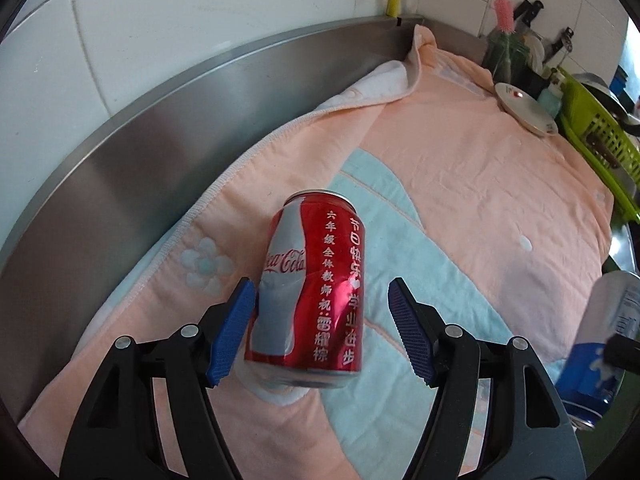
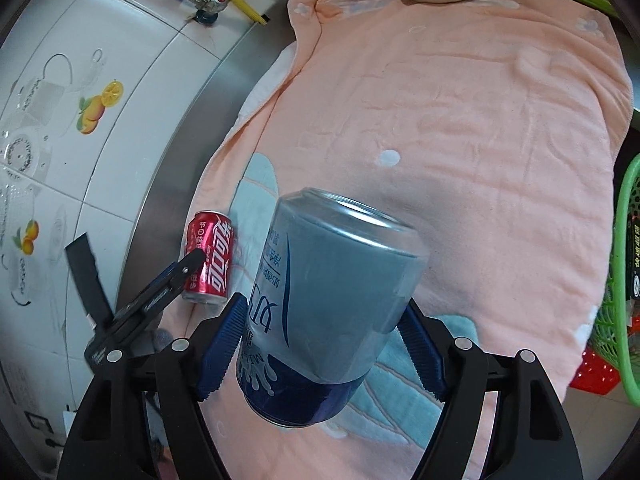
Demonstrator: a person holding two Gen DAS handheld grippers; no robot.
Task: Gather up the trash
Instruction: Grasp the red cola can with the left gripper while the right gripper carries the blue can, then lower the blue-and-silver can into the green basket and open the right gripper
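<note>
A dented red cola can (image 1: 312, 288) stands on the pink towel (image 1: 460, 184). My left gripper (image 1: 320, 292) is open around it: the left pad touches the can's side and the right pad stands apart from it. In the right wrist view my right gripper (image 2: 320, 308) is shut on a blue and grey can (image 2: 328, 304), held tilted above the towel (image 2: 460, 120). The red can (image 2: 210, 256) shows to its left, with one of the left gripper's fingers (image 2: 168, 284) in front of it. The blue can (image 1: 600, 340) also shows at the right edge of the left wrist view.
A steel backsplash (image 1: 120, 152) and a tiled wall run behind the towel. A white plate (image 1: 524, 110) sits at the towel's far end beside a green dish rack (image 1: 596, 136). A green basket (image 2: 628, 280) stands off the towel's right edge.
</note>
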